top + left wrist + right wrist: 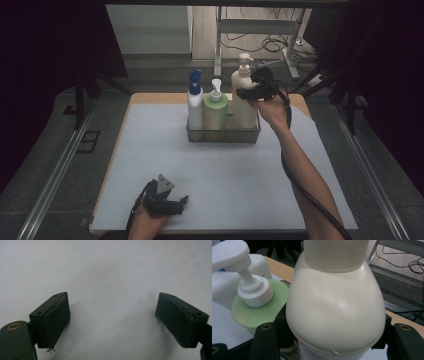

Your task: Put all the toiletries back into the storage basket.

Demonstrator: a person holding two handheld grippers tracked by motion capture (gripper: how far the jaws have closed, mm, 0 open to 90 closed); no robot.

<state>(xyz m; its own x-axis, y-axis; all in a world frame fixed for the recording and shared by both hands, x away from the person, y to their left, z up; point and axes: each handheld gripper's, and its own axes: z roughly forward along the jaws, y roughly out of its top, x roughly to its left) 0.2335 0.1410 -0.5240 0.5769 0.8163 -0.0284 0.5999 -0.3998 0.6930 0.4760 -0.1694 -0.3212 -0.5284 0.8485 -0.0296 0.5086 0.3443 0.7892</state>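
Upright cream pump bottle (335,307) straddled at its shoulder by the right hand-held gripper (251,92), jaws seemingly clamping it; left hand-held gripper (172,204) open, idle on the bench (150,150).

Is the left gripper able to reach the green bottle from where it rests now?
Probably yes: the left gripper lies open on the mat, with bare mat between it and the green bottle in the wire basket.
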